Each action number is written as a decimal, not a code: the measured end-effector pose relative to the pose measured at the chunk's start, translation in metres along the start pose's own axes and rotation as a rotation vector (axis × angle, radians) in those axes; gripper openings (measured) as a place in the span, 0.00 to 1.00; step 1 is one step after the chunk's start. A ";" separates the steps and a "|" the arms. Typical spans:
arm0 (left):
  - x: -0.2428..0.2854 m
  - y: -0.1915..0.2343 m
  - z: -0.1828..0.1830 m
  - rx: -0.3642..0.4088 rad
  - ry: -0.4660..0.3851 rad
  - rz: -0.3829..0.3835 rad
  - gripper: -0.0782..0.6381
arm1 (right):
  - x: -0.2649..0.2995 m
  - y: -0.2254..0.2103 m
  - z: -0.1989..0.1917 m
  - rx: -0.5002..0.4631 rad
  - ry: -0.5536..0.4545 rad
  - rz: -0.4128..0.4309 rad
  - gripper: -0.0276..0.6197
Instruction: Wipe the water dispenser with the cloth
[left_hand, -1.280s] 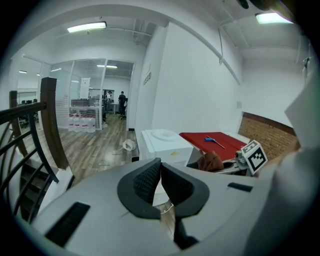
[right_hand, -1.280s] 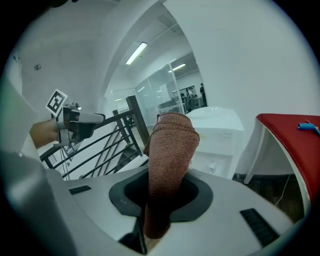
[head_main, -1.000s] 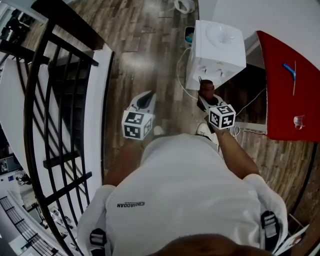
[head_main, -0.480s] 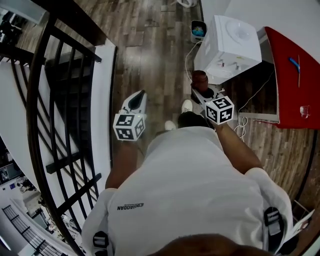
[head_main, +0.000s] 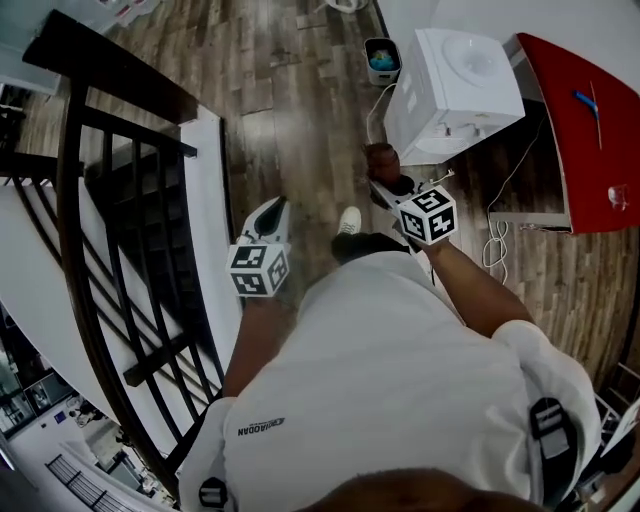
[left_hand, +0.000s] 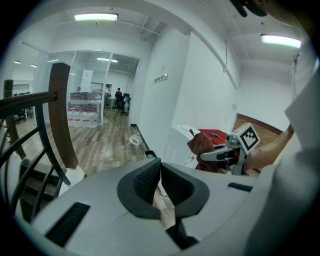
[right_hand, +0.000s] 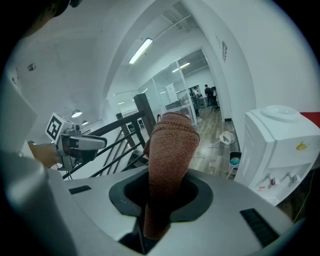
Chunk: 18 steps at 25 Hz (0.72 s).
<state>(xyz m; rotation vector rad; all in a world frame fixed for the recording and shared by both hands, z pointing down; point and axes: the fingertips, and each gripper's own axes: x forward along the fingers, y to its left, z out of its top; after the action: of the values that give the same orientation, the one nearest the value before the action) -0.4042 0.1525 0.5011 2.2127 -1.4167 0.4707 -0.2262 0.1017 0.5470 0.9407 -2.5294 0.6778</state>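
rust-brown knitted cloth (right_hand: 169, 150) stands up out of the right tool (right_hand: 161, 197), whose jaws are clamped on its lower end. the boxy white plastic water dispenser (right_hand: 280, 150) stands on the dark wood plank floor (head_main: 300, 100) to the right of the cloth, a gap between them. the left tool (left_hand: 160, 175), jaws pressed together on nothing, hangs beside the black metal railing (head_main: 110, 220)

The only lettering is a short dark print (head_main: 262, 428) low on the back of the person's white shirt (head_main: 390, 370), too small to read. The small wall plates (left_hand: 161, 77) are illegible too.
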 end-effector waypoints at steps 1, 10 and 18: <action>0.006 0.007 0.002 0.013 0.024 -0.008 0.11 | 0.008 -0.006 0.003 0.013 -0.005 -0.012 0.16; 0.058 0.063 0.072 0.147 0.038 -0.055 0.11 | 0.069 -0.065 0.020 0.061 0.051 -0.144 0.16; 0.119 0.054 0.090 0.221 0.086 -0.183 0.11 | 0.048 -0.139 0.030 -0.020 0.141 -0.391 0.16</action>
<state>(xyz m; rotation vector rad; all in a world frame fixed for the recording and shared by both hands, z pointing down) -0.4014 -0.0060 0.4981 2.4370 -1.1521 0.6766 -0.1710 -0.0315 0.5883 1.2833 -2.1386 0.5725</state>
